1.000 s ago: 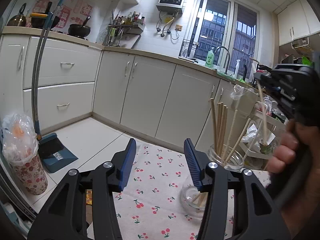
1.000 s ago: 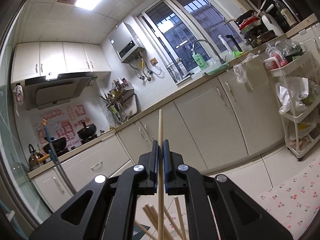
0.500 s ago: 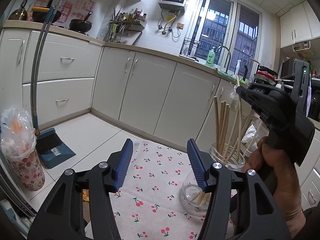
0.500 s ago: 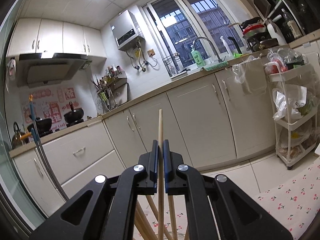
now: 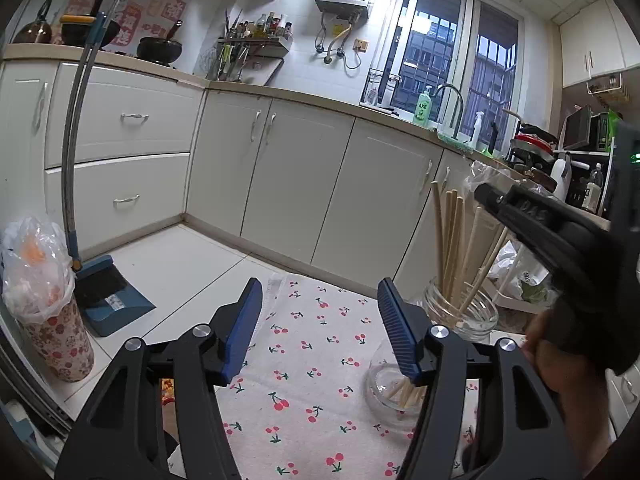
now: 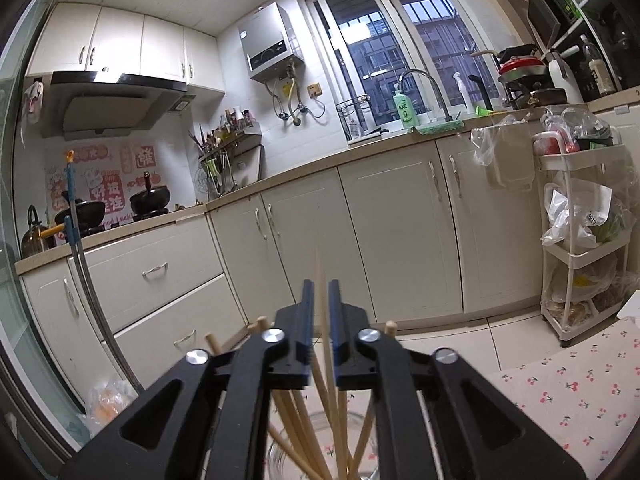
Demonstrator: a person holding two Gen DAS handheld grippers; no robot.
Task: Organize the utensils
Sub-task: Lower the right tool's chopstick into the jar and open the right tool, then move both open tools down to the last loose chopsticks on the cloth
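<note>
A tall glass jar (image 5: 460, 314) on the cherry-print cloth (image 5: 312, 364) holds several wooden chopsticks (image 5: 450, 236). A lower glass jar (image 5: 390, 394) in front of it has a few chopsticks lying inside. My left gripper (image 5: 320, 292) hovers over the cloth beside the low jar, its jaws opening with nothing between them. A hand holds my right gripper (image 6: 319, 292) just above the tall jar (image 6: 320, 450). Its jaws are opening, and one blurred chopstick (image 6: 322, 308) stands loose between the pads, its lower end among the others.
White floor cabinets (image 5: 288, 184) run behind the cloth. A broom and dustpan (image 5: 102, 292) and a bagged floral bin (image 5: 44, 304) stand at the left. A white trolley rack (image 6: 580, 240) full of bags stands at the right.
My right gripper came down over the tall jar with the chopstick and then parted its jaws, freeing the stick. My left gripper's jaws spread wider without moving.
</note>
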